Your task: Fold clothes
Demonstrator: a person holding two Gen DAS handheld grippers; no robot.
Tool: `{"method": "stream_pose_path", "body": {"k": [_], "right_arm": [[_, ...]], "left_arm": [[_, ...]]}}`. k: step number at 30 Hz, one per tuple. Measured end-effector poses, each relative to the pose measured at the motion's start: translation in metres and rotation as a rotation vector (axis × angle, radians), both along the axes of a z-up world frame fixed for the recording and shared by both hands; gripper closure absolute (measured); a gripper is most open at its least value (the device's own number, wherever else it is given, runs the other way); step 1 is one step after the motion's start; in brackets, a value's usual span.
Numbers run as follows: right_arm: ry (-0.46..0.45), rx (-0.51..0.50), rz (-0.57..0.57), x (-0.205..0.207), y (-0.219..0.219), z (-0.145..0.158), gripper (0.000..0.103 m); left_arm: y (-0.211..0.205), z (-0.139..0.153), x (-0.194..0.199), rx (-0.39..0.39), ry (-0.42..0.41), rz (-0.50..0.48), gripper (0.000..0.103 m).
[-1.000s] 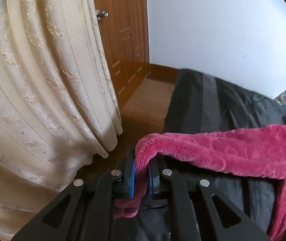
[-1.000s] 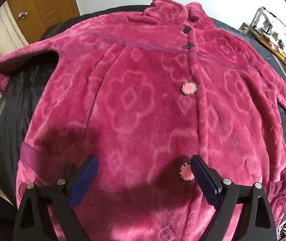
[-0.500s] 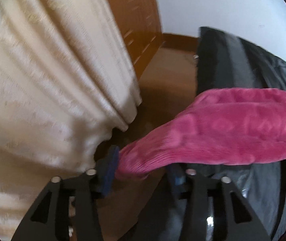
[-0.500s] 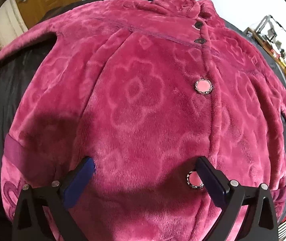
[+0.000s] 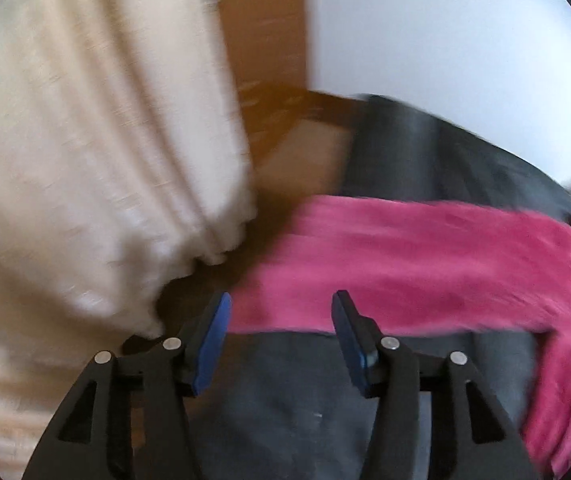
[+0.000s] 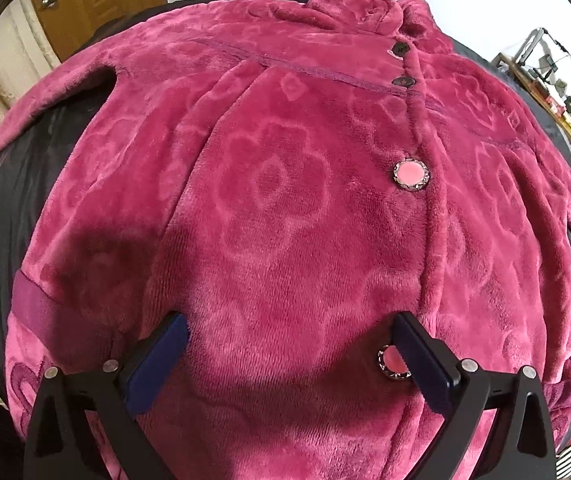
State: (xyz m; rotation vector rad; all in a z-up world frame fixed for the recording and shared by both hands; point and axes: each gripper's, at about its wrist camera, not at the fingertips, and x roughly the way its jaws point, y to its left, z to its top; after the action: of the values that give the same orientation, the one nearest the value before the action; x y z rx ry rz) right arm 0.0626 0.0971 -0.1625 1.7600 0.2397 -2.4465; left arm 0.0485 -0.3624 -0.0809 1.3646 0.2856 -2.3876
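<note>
Left wrist view, blurred: my left tool [image 5: 281, 326] stands wide with nothing between its pads. The sleeve [image 5: 405, 264] of the jacket stretches out flat just beyond the tips, its cuff end toward the curtain [image 5: 85, 160], over the bed's [image 5: 425, 140] edge.

Right wrist view: my right tool [image 6: 289, 344] is also wide and holds nothing, hovering over the jacket's [image 6: 277, 208] lower front. The jacket lies spread face up on the bed, buttoned, both sleeves out to the sides, no fold in it that I can see. I judge this is the laying-out stage; a fold would call for gripping a sleeve or side edge and carrying it over the jacket's front.
</note>
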Motion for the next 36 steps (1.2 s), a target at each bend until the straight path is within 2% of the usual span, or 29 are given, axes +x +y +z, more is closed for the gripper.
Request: {"method": "stream_pose_path", "body": {"k": [3, 6, 10, 16, 17, 21, 24, 27, 29, 32, 36], "right_arm": [[0.001, -0.004, -0.031, 0.004, 0.02, 0.004, 0.0], [0.004, -0.008, -0.07, 0.01, 0.044, 0.009, 0.0], [0.007, -0.012, -0.12, 0.017, 0.075, 0.015, 0.0], [0.012, -0.019, -0.196, 0.028, 0.122, 0.024, 0.0], [0.003, -0.024, -0.203, 0.032, 0.13, 0.022, 0.0], [-0.03, -0.032, -0.134, 0.051, 0.144, 0.009, 0.0], [-0.035, 0.028, -0.013, 0.06, 0.135, 0.003, 0.0], [-0.003, 0.012, 0.013, 0.064, 0.136, 0.004, 0.0], [0.017, 0.001, 0.038, 0.065, 0.136, 0.004, 0.0], [0.037, -0.012, 0.077, 0.066, 0.137, 0.006, 0.0], [0.004, -0.015, 0.13, 0.067, 0.137, 0.01, 0.0]], "left_arm": [[0.081, 0.0, -0.01, 0.111, -0.004, -0.221, 0.04], [0.146, -0.006, -0.015, 0.186, -0.026, -0.393, 0.04], [0.22, -0.016, -0.009, 0.214, -0.065, -0.552, 0.039], [0.299, -0.049, 0.017, 0.199, -0.177, -0.731, 0.039], [0.308, -0.055, 0.021, 0.176, -0.195, -0.747, 0.039], [0.319, -0.073, 0.035, 0.108, -0.236, -0.734, 0.039], [0.316, -0.077, 0.043, 0.097, -0.212, -0.683, 0.036], [0.319, -0.081, 0.052, 0.051, -0.16, -0.653, 0.033], [0.322, -0.083, 0.058, 0.012, -0.123, -0.624, 0.025], [0.319, -0.085, 0.063, 0.022, -0.106, -0.534, 0.023], [0.322, -0.077, 0.058, 0.037, -0.158, -0.445, 0.023]]}}
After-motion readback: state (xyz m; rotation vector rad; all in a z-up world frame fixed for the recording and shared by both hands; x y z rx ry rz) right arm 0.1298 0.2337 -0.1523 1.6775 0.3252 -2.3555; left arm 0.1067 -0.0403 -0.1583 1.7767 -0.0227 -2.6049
